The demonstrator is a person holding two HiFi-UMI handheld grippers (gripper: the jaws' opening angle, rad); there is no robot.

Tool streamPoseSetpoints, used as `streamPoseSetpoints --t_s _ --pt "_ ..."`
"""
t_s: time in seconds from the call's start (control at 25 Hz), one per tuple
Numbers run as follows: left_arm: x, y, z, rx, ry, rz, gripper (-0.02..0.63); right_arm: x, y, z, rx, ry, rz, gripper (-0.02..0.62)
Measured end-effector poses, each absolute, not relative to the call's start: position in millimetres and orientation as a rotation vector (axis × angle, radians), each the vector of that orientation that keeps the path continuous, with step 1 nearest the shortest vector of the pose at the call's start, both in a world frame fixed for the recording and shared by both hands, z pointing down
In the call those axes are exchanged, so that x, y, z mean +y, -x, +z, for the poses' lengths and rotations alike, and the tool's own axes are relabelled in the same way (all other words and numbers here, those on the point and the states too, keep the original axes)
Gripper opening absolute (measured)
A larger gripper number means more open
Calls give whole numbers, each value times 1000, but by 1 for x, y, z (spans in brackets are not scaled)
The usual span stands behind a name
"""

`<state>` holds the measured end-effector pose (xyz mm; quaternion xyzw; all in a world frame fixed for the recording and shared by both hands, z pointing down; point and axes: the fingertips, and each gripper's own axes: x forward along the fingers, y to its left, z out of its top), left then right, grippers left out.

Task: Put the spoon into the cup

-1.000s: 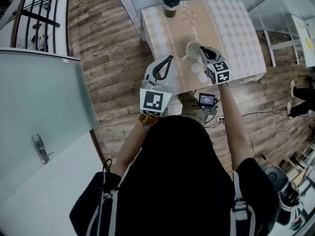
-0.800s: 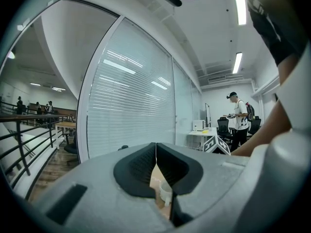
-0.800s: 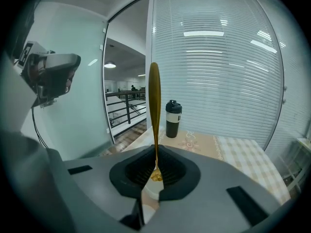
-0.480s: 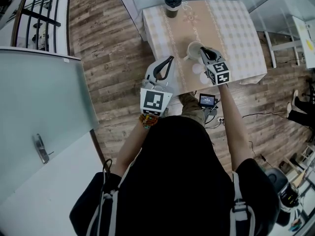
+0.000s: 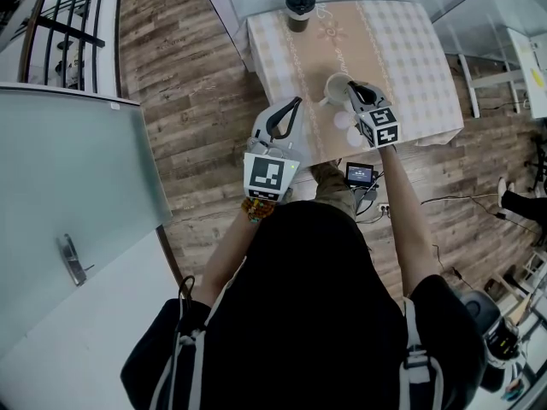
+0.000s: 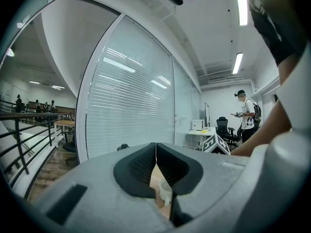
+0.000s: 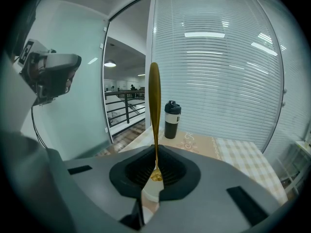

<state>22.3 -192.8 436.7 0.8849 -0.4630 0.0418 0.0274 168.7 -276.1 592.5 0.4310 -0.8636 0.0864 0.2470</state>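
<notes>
A gold spoon [image 7: 154, 101] stands upright in the right gripper view, its handle pointing up and its bowl low between the jaws. My right gripper [image 7: 155, 154] is shut on it. In the head view that right gripper [image 5: 354, 90] hangs just right of the white cup [image 5: 335, 85], over the cup's rim; the spoon is too small to make out there. The left gripper [image 5: 295, 103] is held over the table's near left edge, shut with nothing in it. In the left gripper view its jaws [image 6: 156, 152] meet, and the cup [image 6: 165, 193] shows below them.
The table [image 5: 410, 49] has a beige checked cloth. A black lidded tumbler [image 5: 297, 7] stands at its far edge, also seen as the tumbler [image 7: 172, 119] in the right gripper view. Glass walls flank the table. A railing [image 5: 51, 24] runs at the far left.
</notes>
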Motion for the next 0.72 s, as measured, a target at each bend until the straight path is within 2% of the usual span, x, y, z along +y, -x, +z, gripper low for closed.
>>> streamPoseSetpoints --t_s 0.72 --pt "-192 -23 441 -1423 -2730 146 18 -274 -171 601 -2346 -1177 252 14"
